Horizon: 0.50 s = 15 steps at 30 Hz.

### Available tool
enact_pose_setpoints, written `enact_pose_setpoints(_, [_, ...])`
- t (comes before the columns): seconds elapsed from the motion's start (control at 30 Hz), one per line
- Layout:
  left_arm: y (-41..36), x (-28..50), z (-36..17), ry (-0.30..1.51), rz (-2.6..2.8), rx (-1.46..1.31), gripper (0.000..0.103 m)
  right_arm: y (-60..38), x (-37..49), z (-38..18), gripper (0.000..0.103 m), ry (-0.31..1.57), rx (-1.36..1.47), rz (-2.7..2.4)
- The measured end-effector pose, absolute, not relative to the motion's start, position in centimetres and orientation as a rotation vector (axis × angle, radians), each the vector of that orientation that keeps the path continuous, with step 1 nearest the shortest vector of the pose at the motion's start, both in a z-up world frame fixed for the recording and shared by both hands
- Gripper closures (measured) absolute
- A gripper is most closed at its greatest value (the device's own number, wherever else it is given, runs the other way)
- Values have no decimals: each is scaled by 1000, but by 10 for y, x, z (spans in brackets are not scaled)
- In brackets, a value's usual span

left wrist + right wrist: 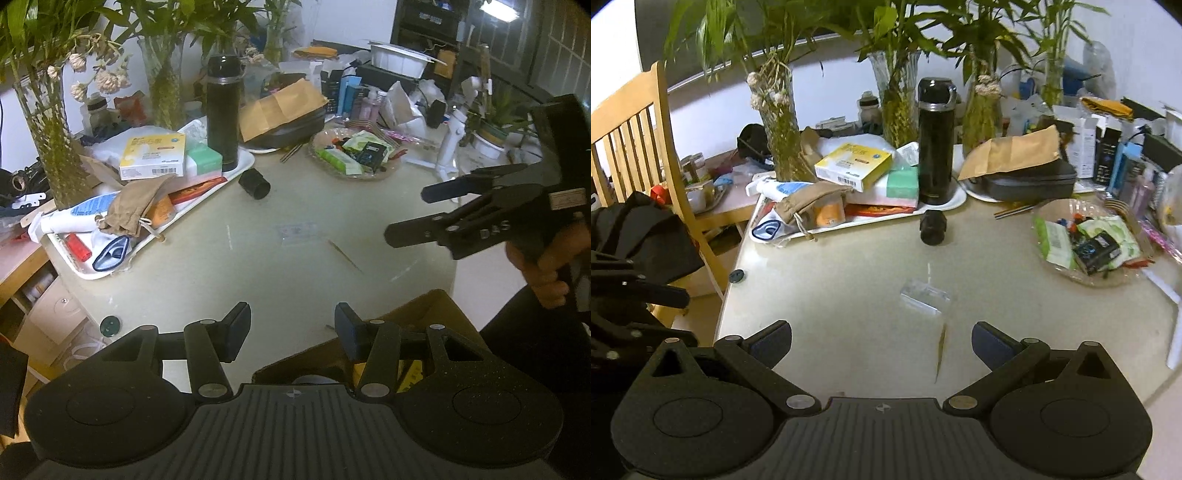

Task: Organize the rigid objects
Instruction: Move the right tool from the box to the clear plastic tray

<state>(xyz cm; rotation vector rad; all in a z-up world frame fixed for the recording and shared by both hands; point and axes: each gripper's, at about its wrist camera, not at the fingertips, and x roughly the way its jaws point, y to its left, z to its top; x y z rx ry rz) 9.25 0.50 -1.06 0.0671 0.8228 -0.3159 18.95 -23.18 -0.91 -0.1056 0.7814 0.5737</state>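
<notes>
Both claws empty, black cap untouched

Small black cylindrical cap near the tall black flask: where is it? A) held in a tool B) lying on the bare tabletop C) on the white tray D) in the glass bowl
B: the cap lies on its side on the tabletop, just off the white tray edge.

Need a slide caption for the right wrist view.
Open right gripper over a table holding a small black cylinder, clear box and thin stick.

table | white tray; black cap; snack bowl; toothpick
</notes>
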Motion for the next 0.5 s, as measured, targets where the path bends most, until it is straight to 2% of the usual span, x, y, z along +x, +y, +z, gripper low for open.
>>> enact_pose_setpoints(0.5, [5, 126, -26, 820, -339, 35, 53, -234, 244, -56, 0, 821, -138, 578])
